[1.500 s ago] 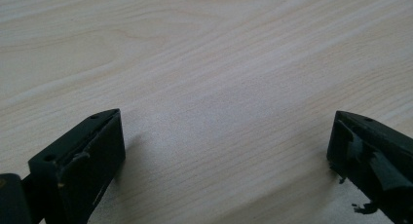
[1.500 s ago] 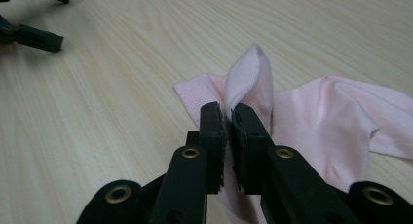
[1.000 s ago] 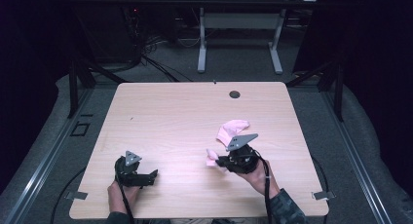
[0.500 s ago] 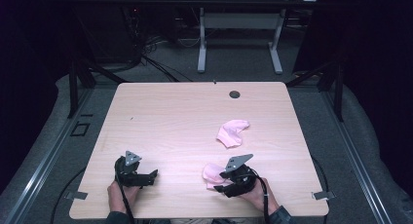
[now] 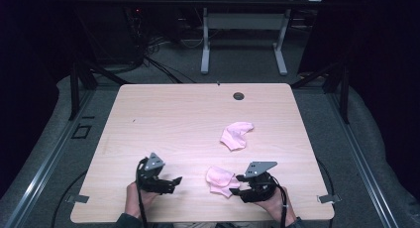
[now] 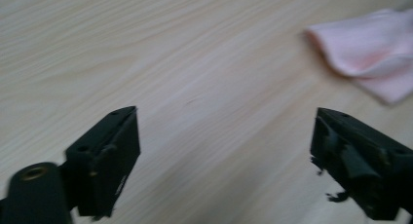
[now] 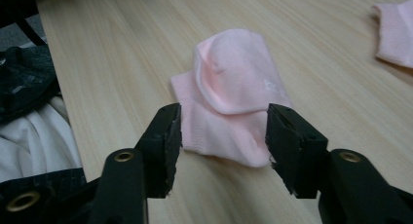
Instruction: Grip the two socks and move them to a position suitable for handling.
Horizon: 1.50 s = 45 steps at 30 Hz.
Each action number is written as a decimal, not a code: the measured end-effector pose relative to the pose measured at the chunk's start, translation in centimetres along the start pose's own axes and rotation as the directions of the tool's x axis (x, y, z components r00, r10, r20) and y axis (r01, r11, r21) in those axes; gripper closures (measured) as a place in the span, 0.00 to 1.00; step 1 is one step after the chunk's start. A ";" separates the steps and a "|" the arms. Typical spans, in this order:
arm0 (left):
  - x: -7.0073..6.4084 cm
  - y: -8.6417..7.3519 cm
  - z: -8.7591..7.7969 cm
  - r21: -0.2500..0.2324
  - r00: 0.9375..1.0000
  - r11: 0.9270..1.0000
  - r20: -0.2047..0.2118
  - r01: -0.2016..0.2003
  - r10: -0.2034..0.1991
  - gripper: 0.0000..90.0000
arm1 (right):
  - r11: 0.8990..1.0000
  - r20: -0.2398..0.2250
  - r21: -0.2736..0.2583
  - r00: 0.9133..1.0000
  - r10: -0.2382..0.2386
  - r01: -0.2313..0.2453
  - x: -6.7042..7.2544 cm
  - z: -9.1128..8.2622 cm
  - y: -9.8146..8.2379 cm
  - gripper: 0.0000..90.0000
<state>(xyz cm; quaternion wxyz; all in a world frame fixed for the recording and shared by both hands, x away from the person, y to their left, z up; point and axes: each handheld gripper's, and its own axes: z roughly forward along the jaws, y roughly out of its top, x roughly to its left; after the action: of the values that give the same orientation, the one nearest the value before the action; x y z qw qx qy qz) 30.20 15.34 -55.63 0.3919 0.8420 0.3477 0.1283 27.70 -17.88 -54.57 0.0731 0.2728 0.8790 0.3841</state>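
Right hand-held gripper (image 5: 236,184) sits low at the near edge of the counter (image 5: 168,114), jaws partway apart after just closing in a bit, with the crumpled pink sock (image 5: 219,180) lying flat at their tips, not pinched as far as I can see. Left hand-held gripper (image 5: 174,181) hangs just left of that sock, jaws spread wide though they've just narrowed slightly, only bare wood between them. Farther back, a second pink sock (image 5: 236,135) lies on its own toward the middle-right.
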 end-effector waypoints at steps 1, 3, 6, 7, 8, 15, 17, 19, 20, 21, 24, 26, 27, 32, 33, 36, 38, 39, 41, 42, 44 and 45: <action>-1.4 0.9 0.7 -0.003 0.996 0.999 0.073 -0.048 0.048 0.22 | 1.000 -0.003 0.000 1.000 -0.005 0.005 0.4 0.4 -0.1 0.56; -2.6 1.6 1.4 -0.007 0.989 0.997 0.120 -0.083 0.083 0.29 | 1.000 -0.005 0.003 1.000 -0.008 0.008 0.8 0.8 -0.4 0.59; -3.5 2.1 2.1 -0.007 0.981 0.994 0.162 -0.108 0.108 0.41 | 1.000 -0.016 0.006 1.000 -0.009 0.009 1.1 1.3 -0.6 0.59; -3.9 2.4 2.5 -0.002 0.976 0.992 0.177 -0.125 0.123 0.41 | 1.000 -0.014 0.006 1.000 -0.007 0.007 1.2 1.6 -0.7 0.60; -4.5 2.7 3.1 0.002 0.965 0.990 0.224 -0.141 0.136 0.45 | 1.000 -0.019 0.003 1.000 -0.003 0.003 1.3 2.0 -0.8 0.61; -5.3 3.5 4.9 0.041 0.943 0.980 0.283 -0.196 0.177 0.59 | 1.000 -0.025 0.023 1.000 0.003 -0.002 1.5 3.2 -0.8 0.68; -5.4 3.6 5.5 0.067 0.943 0.977 0.282 -0.204 0.177 0.64 | 0.999 -0.025 0.037 1.000 0.006 -0.005 1.4 3.5 -0.9 0.71; -5.5 3.7 6.0 0.086 0.944 0.974 0.278 -0.208 0.177 0.67 | 0.999 -0.029 0.038 1.000 0.008 -0.007 1.4 3.6 -1.0 0.74; -5.5 3.7 6.0 0.086 0.944 0.974 0.278 -0.208 0.177 0.69 | 0.999 -0.029 0.038 1.000 0.008 -0.007 1.4 3.6 -1.0 0.74; -5.5 3.7 6.5 0.097 0.944 0.972 0.277 -0.215 0.181 0.71 | 0.999 -0.027 0.049 1.000 0.006 -0.005 1.3 3.6 -0.9 0.77; -5.5 3.6 6.9 0.100 0.943 0.972 0.280 -0.213 0.178 0.78 | 0.999 -0.034 0.045 0.999 0.014 -0.013 1.1 3.6 -0.9 0.79; -5.3 3.6 7.1 0.094 0.944 0.975 0.284 -0.201 0.167 0.83 | 0.999 -0.040 0.051 0.999 0.022 -0.019 0.8 3.6 -0.9 0.83; -5.2 3.6 7.2 0.093 0.944 0.976 0.286 -0.197 0.164 0.86 | 0.998 -0.044 0.054 0.999 0.030 -0.028 0.7 3.6 -0.8 0.84; -5.0 3.4 7.2 0.074 0.950 0.982 0.274 -0.172 0.146 0.98 | 0.998 -0.026 0.059 0.999 0.031 -0.030 0.7 3.7 -0.7 0.91; -5.0 3.4 7.2 0.074 0.950 0.982 0.274 -0.172 0.146 0.98 | 0.998 -0.026 0.059 0.999 0.031 -0.030 0.7 3.7 -0.7 0.91; -5.0 3.5 7.0 0.068 0.951 0.982 0.269 -0.177 0.153 0.99 | 0.999 -0.025 0.046 0.999 0.031 -0.030 0.7 3.6 -0.9 0.93; -4.9 3.5 6.6 0.054 0.953 0.984 0.263 -0.171 0.152 0.99 | 0.999 -0.009 0.045 1.000 0.028 -0.027 0.7 3.4 -0.8 0.93; -4.8 3.6 6.4 0.050 0.953 0.985 0.264 -0.165 0.146 0.99 | 0.999 -0.007 0.041 1.000 0.028 -0.028 0.7 3.3 -0.8 0.93; -4.5 3.8 5.9 0.029 0.955 0.989 0.265 -0.145 0.132 0.99 | 0.999 0.000 0.025 1.000 0.028 -0.028 0.5 2.9 -0.7 0.93; -4.5 3.8 5.9 0.029 0.955 0.989 0.265 -0.145 0.132 0.99 | 0.999 0.000 0.025 1.000 0.028 -0.028 0.5 2.9 -0.7 0.93; -4.2 4.1 5.3 0.008 0.956 0.992 0.269 -0.123 0.117 0.99 | 0.999 0.008 0.021 1.000 0.027 -0.027 0.2 2.2 -0.5 0.93; -4.0 4.4 4.8 -0.008 0.958 0.995 0.268 -0.101 0.099 0.99 | 0.999 0.010 0.027 1.000 0.019 -0.019 0.1 2.0 -0.4 0.93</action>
<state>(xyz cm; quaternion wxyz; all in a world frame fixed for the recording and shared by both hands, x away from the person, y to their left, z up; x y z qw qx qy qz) 31.79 7.81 -55.26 0.4259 0.8692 0.2491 0.0320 28.15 -16.81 -56.25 0.0701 0.2842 0.8812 0.3714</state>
